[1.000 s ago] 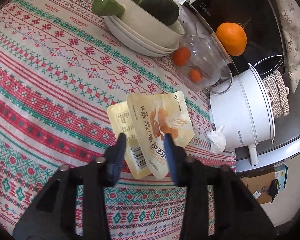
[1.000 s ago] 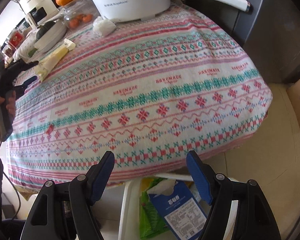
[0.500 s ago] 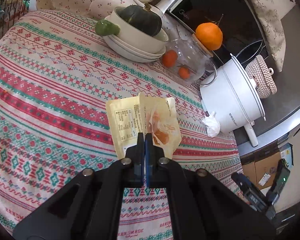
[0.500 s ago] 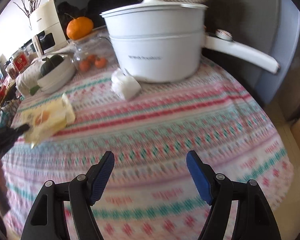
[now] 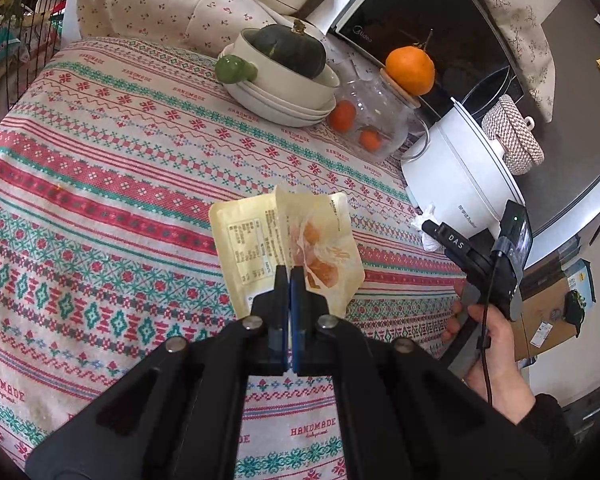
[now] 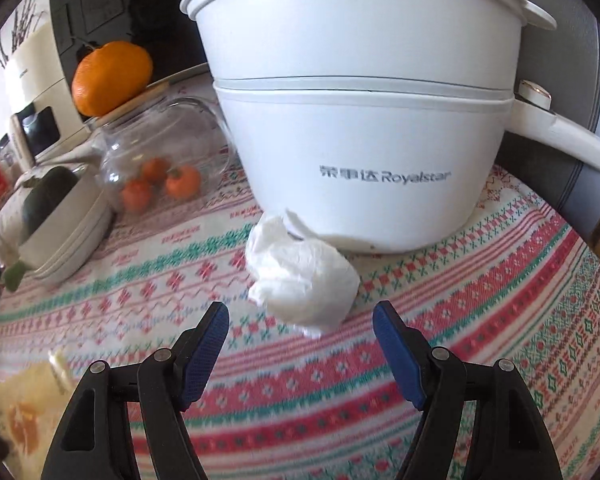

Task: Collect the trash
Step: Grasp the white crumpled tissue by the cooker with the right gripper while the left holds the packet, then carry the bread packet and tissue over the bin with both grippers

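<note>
Two yellow snack wrappers (image 5: 284, 240) are pinched together at their lower edge by my left gripper (image 5: 290, 276), which is shut on them and holds them just above the patterned tablecloth (image 5: 100, 184). The same wrappers (image 6: 24, 412) show at the lower left of the right wrist view. A crumpled white tissue (image 6: 300, 276) lies on the cloth against the foot of the white pot (image 6: 360, 140). My right gripper (image 6: 300, 320) stands open just in front of the tissue, not touching it. In the left wrist view the tissue (image 5: 428, 224) peeks out beside the hand-held right gripper body (image 5: 484, 264).
Behind the tissue the white pot with a long handle (image 6: 572, 140) blocks the way. A glass jar with small oranges (image 6: 156, 160) and stacked bowls holding a dark squash (image 6: 52, 216) stand to the left. A microwave (image 5: 420, 20) sits at the back; cardboard boxes (image 5: 548, 312) lie on the floor.
My left gripper closed on the two wrappers and lifted them off the cloth. My right gripper swung from the table's edge over the cloth up to the tissue by the pot, still open.
</note>
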The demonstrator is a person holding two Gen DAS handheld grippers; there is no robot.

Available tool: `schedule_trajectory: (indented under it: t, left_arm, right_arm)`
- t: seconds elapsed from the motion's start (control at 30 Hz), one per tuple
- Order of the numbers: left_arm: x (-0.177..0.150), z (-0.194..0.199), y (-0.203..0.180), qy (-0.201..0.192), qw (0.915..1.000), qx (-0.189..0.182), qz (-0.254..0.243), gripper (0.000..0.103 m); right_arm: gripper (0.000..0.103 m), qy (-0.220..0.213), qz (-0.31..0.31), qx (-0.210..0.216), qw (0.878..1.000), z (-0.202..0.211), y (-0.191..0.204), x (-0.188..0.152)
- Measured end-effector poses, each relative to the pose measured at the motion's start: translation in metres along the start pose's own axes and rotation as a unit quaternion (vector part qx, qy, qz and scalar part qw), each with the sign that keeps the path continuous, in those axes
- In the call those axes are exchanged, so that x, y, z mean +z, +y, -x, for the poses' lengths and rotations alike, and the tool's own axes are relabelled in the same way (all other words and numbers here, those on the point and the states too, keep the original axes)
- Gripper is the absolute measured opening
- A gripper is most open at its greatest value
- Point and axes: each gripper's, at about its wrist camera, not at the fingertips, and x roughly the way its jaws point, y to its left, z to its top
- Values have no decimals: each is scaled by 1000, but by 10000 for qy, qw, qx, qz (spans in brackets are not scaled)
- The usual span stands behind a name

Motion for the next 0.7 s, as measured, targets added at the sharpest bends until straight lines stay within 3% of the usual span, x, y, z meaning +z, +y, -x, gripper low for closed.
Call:
schedule_trajectory:
  t: [0.1,0.17,0.2,0.23,0.43,0.7]
  left_arm:
    - [-2,-4,4,70,9999,-3,84,1]
    - [-3,-7,6,114,9999,18,119,1]
    - [-4,-8,6,125,9998,26,133,1]
    - [-5,-8,6,144,9998,29,143,1]
    - [-10,-1,-7,295,9994,-28,202,1]
    - [-25,36,-36,253,9992,-70,316,0]
  right_arm:
    - [74,-104,-66,-195,9997,-8,2,5]
    - [61,-97,-94,-309,9994,-15,2,7]
    - [46,-65,-89,-330,9994,-18,3,7]
    - [43,0,-84,-329,9994,-21,2,7]
    - [39,99,-321,130,9994,-4,-19,6]
    - [39,392,-476,1246,9903,78,-58,-8]
